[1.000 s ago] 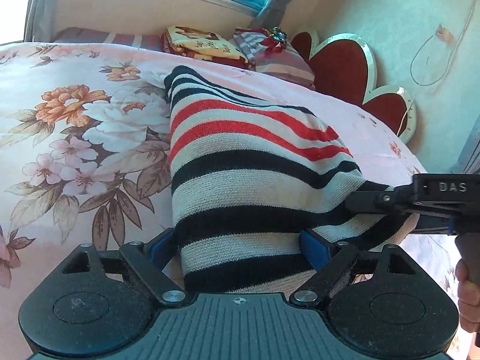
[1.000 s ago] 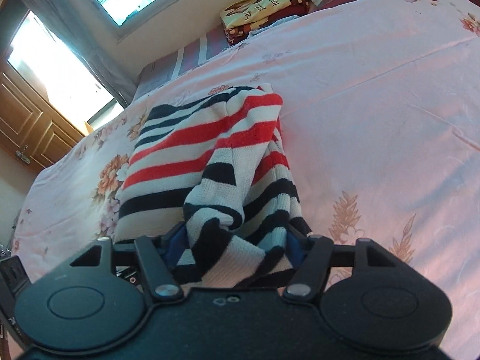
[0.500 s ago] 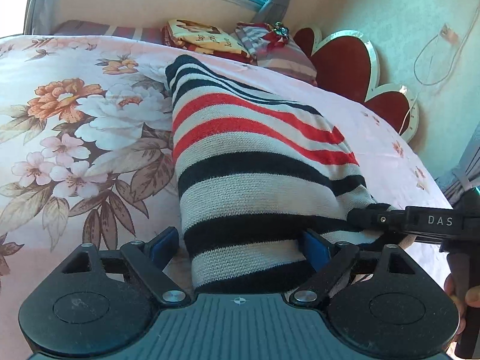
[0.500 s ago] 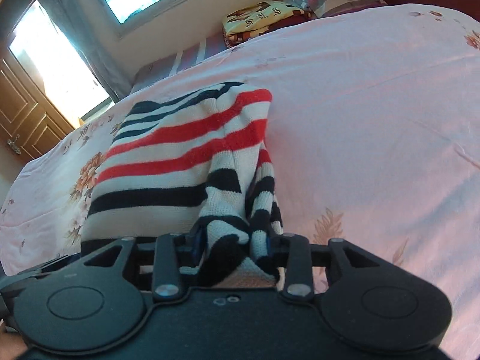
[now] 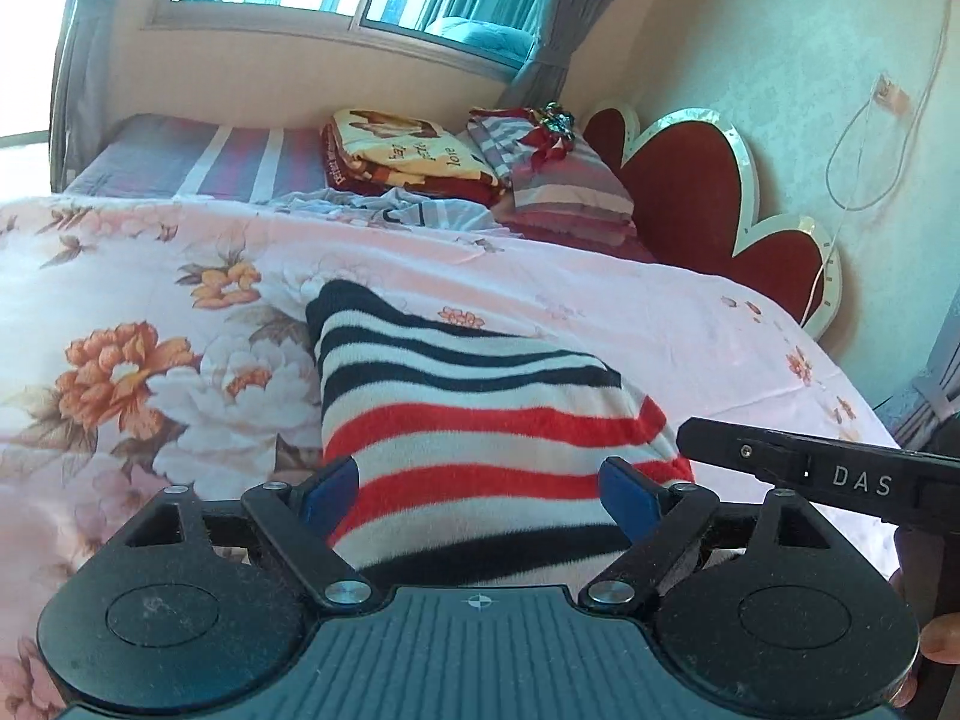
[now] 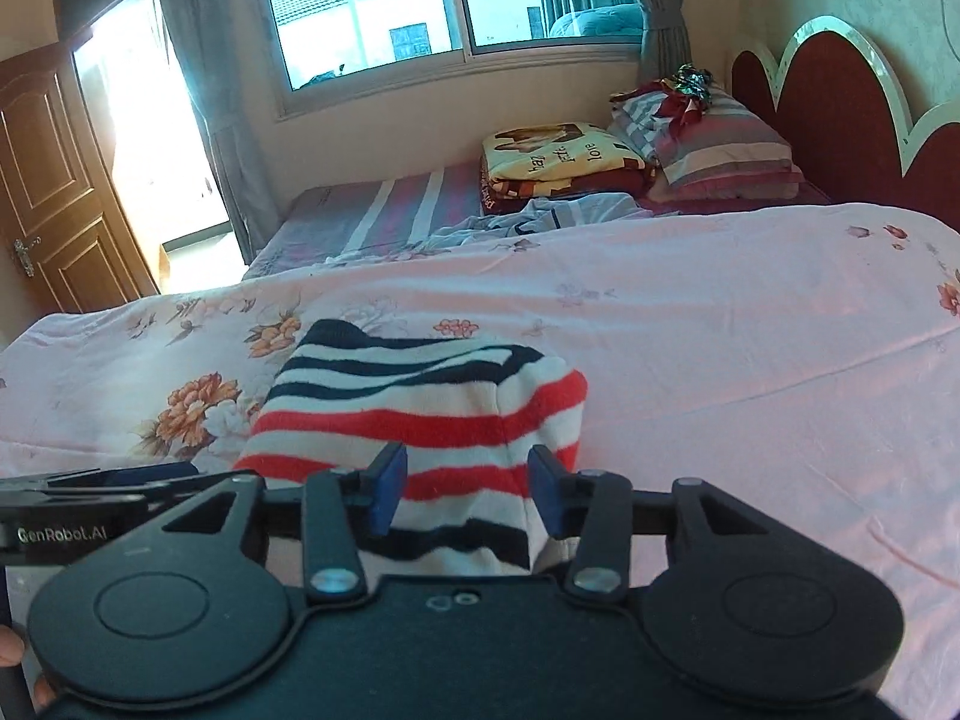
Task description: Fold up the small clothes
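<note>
My left black two-finger tool [image 5: 480, 489] points downward with its blue pads [image 5: 329, 492] spread wide. My right black tool [image 6: 468, 489] points downward too, its blue pads [image 6: 387, 495] set narrower, the jaws having just been moving. The right tool's arm shows just right of my left one, my fingers [image 5: 936, 648] wrapped on its handle.

My right gripper [image 5: 840, 474] reads "DAS" on its side. My left gripper [image 6: 72, 531] reads "GenRobot.AI". The folded blanket [image 6: 558, 159] by the pillows carries the word "love"; its other words are too small to read.
</note>
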The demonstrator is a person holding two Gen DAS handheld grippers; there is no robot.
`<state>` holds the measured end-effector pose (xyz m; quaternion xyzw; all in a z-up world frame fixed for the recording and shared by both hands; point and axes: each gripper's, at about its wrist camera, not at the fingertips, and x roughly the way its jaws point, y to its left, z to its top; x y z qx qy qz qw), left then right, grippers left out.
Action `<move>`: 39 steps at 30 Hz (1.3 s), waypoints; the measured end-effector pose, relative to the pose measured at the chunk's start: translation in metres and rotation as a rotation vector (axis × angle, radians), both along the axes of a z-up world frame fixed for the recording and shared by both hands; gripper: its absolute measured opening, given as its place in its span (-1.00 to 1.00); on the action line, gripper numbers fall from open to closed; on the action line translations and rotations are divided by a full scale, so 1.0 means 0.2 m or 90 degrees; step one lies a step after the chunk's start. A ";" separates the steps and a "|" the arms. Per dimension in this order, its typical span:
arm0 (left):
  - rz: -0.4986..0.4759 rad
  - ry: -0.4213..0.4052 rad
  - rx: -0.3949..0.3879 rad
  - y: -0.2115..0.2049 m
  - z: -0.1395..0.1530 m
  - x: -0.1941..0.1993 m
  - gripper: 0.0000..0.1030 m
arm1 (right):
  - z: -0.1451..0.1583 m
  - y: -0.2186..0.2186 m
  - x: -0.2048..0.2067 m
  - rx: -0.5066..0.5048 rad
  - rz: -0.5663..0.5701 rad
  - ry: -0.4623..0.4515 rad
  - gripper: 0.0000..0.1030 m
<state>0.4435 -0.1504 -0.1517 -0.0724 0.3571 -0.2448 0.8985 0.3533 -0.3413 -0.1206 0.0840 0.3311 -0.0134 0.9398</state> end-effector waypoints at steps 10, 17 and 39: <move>0.034 0.047 0.087 -0.17 -0.17 0.29 0.68 | -0.09 -0.08 0.39 0.001 -0.040 0.023 -0.14; 0.055 0.109 0.043 -0.12 -0.29 0.37 0.68 | -0.35 -0.12 0.51 -0.026 -0.043 0.074 0.18; 0.031 0.068 0.072 -0.06 -0.15 0.01 0.68 | -0.10 -0.06 0.03 0.012 -0.038 0.018 0.04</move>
